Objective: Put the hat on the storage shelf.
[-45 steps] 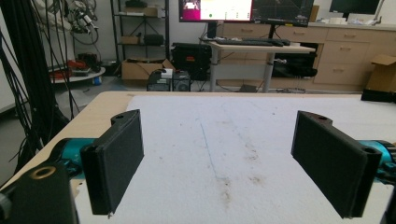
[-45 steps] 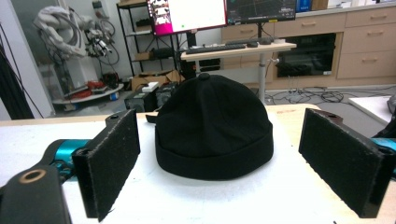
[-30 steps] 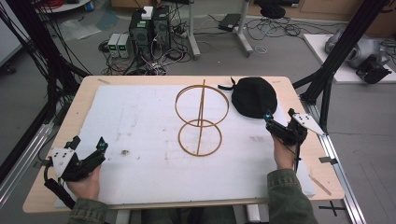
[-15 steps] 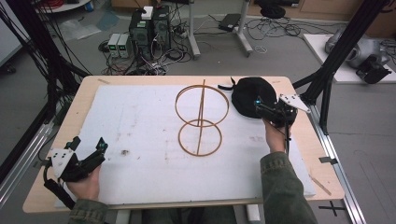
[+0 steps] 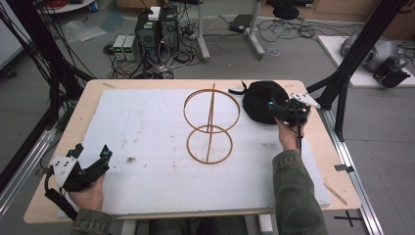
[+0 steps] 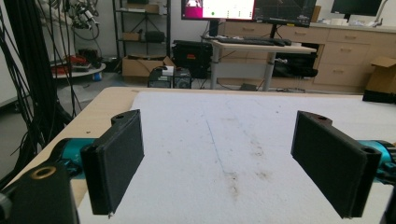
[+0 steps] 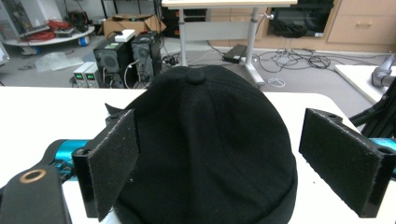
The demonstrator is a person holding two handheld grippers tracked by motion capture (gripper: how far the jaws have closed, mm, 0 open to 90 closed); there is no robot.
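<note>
The right gripper [image 5: 274, 108] has been carried forward to the round black cloth cap [image 7: 210, 140] (near the tabletop's far right corner), jaws wide apart, nothing held. The left gripper [image 5: 93, 156], likewise spread and empty, is kept at the near left corner of the white foam mat [image 5: 147, 132]; a wooden two-ring stand [image 5: 210, 125] is placed mid-table.

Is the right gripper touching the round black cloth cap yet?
Cannot tell. In the right gripper view the right gripper is open with its jaws on either side of the round black cloth cap, but no gap or contact shows plainly.

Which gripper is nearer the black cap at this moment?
Right. The right gripper is at the black cap, open, its jaws either side of it. The left gripper rests open at the table's near left corner, far away.
</note>
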